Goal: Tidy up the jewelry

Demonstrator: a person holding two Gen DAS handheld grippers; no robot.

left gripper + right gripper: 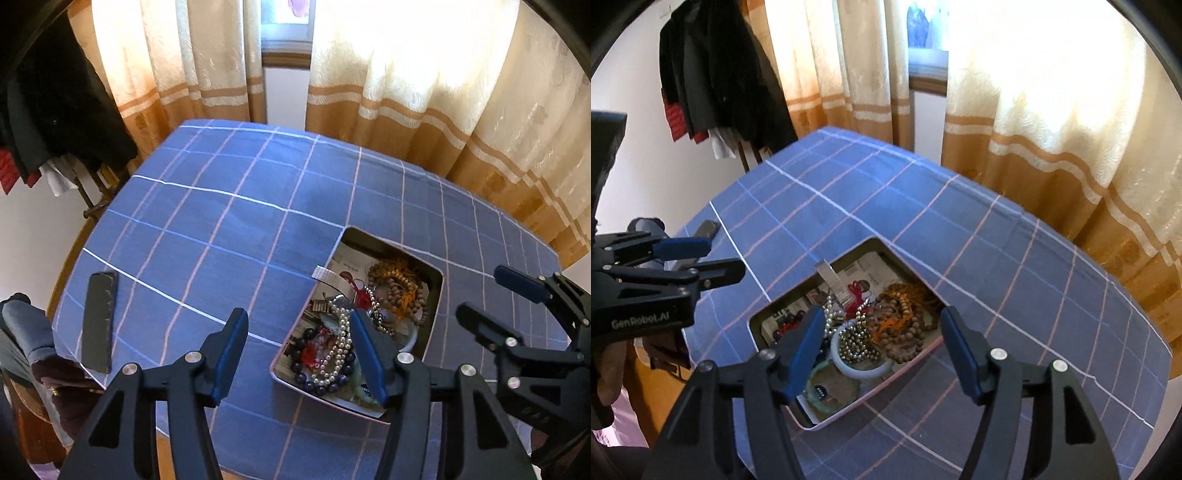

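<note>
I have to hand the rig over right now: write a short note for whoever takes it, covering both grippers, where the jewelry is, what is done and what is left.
Left gripper: open, empty, above the table by the near-left edge of the tray.
Right gripper: open, empty, above the tray's near end.
All jewelry sits tangled in the open tray on the blue checked tablecloth: pearl necklace, dark blue bead bracelet, brown wooden beads, pale bangle, green bangle, metal watch band.
A flat dark case lies at the table's left edge.
Done: nothing sorted out of the tray.
Left: all the sorting.
</note>
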